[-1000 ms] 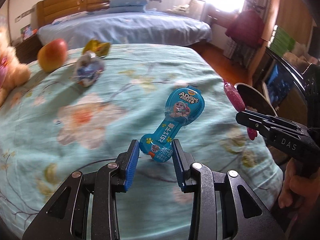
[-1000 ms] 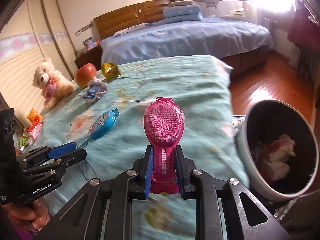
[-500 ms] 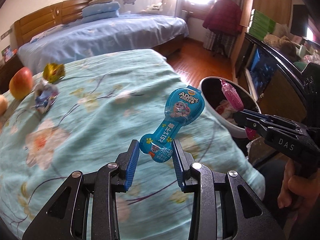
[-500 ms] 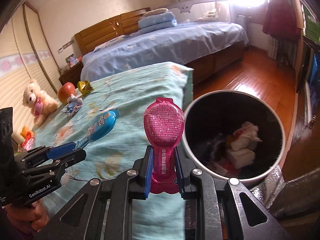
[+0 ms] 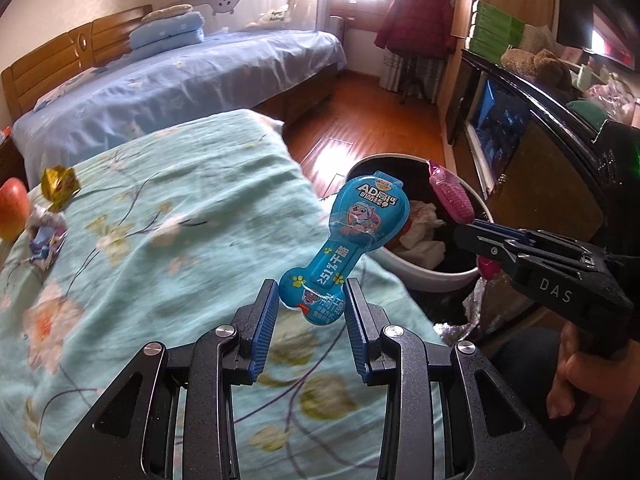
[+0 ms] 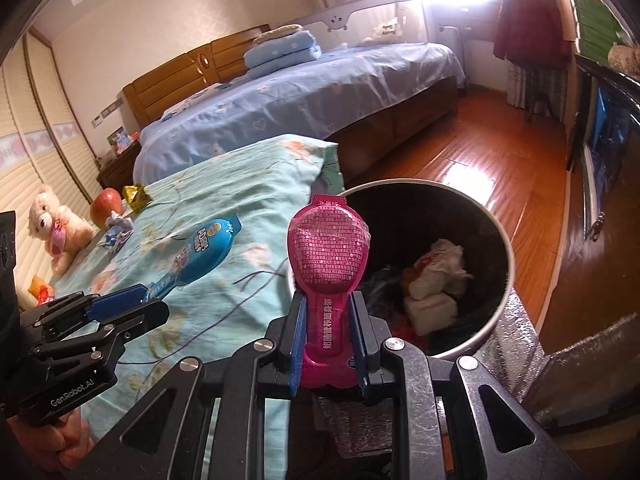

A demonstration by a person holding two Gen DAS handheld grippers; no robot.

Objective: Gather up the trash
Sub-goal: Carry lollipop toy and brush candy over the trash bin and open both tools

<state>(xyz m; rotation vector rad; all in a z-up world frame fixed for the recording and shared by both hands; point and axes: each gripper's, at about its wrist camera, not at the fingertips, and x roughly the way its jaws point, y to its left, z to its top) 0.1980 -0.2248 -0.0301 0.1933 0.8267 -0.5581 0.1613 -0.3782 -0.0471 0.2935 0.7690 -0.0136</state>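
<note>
Here, light, crinkly blue packet (image 5: 352, 236) pinched at its narrow tail by left gripper (image 5: 312, 312) above bed edge; pink packet (image 6: 328, 256), likewise tail-clamped in right gripper (image 6: 328, 344), beside bin (image 6: 500, 240).

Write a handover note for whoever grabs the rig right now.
Left gripper: shut on the blue packet, above the bed edge, just short of the bin.
Right gripper: shut on the pink packet, at the bin's near rim.
Done: both packets picked up; bin already holds crumpled trash.
Left: drop both packets in the bin, then fetch the gold wrapper and the crumpled wrapper beside the apple on the bed.
</note>
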